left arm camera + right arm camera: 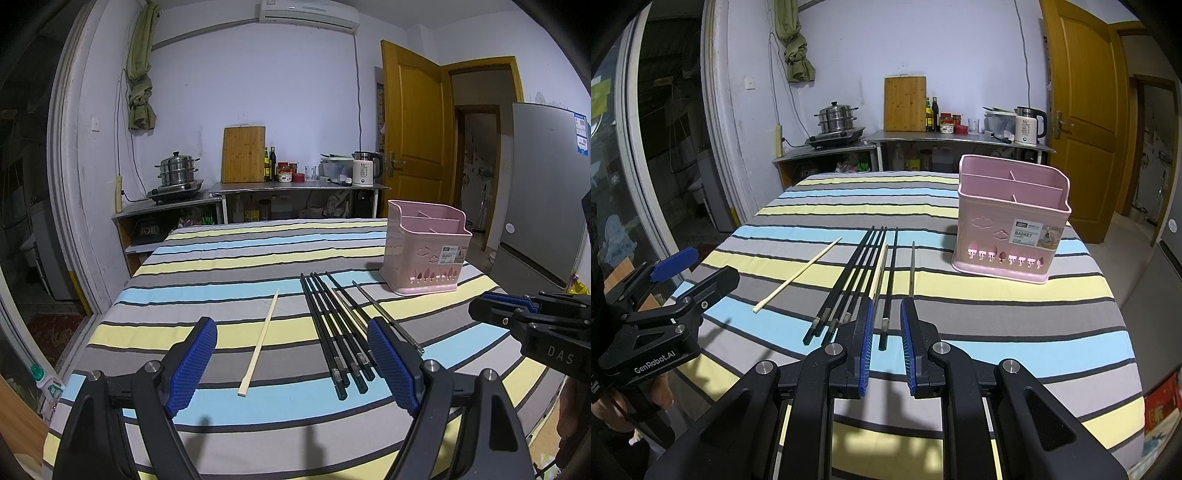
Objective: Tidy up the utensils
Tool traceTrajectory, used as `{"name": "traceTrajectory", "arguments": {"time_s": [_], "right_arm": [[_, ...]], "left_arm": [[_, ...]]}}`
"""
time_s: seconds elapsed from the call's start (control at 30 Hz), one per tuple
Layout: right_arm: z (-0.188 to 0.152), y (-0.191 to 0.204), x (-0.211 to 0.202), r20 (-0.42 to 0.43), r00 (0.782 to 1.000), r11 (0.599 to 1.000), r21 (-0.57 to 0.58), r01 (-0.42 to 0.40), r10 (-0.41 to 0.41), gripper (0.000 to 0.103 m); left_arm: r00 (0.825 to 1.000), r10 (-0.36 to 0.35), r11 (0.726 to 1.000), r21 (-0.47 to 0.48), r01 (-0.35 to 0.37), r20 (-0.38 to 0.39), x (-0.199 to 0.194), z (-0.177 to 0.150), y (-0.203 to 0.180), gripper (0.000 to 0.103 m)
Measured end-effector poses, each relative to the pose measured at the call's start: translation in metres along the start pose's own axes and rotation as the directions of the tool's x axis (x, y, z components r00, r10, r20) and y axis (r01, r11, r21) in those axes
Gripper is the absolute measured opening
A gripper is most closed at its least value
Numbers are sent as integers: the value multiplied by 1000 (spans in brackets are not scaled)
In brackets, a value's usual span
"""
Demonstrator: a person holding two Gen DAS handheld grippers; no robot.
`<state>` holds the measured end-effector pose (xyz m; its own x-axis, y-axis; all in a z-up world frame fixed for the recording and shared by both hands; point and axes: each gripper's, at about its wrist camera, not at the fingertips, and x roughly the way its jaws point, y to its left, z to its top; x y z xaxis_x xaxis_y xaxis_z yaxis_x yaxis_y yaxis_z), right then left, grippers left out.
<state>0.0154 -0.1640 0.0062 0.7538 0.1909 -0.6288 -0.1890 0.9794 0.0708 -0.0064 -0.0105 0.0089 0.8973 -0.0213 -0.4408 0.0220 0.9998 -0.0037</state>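
On the striped tablecloth (997, 314) lie several black chopsticks (849, 284) side by side, with a pale one (880, 271) among them and a thin metal one (912, 266) to their right. A single pale wooden chopstick (798, 275) lies apart on the left. A pink divided utensil basket (1010, 229) stands empty at the right. My right gripper (888, 310) is open a little; the near end of one black chopstick (885, 321) shows in the gap, untouched by the pads. My left gripper (291, 328) hangs wide open over the near ends of the chopsticks (332, 332), holding nothing.
The basket (424, 251) stands just behind the chopsticks. My right gripper (491, 304) shows at the right edge, my left gripper (698, 273) at the left edge with a hand below it. Behind the table are a counter with kettle, bottles, cutting board (905, 103) and a steamer pot.
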Motion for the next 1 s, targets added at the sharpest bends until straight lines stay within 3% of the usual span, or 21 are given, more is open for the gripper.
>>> {"name": "traceTrajectory", "arguments": {"time_s": [0.27, 0.53, 0.8, 0.87, 1.0], "right_arm": [[-1, 0, 3, -5, 1000, 1000, 2, -2, 2, 15], [-1, -4, 18, -35, 999, 1000, 12, -12, 13, 15], [8, -11, 48, -81, 996, 999, 23, -22, 24, 15], [11, -16, 60, -103, 994, 999, 31, -20, 23, 15], [20, -22, 83, -131, 991, 1000, 31, -5, 9, 15]], "left_arm": [[1000, -10, 1000, -1, 10, -18, 4, -2, 2, 84], [995, -6, 1000, 24, 8, -97, 31, -5, 8, 82], [974, -31, 1000, -4, 31, -224, 82, -4, 28, 80], [966, -40, 999, 4, 43, -256, 97, -3, 31, 72], [948, -59, 998, -10, 59, -314, 126, 3, 40, 71]]}}
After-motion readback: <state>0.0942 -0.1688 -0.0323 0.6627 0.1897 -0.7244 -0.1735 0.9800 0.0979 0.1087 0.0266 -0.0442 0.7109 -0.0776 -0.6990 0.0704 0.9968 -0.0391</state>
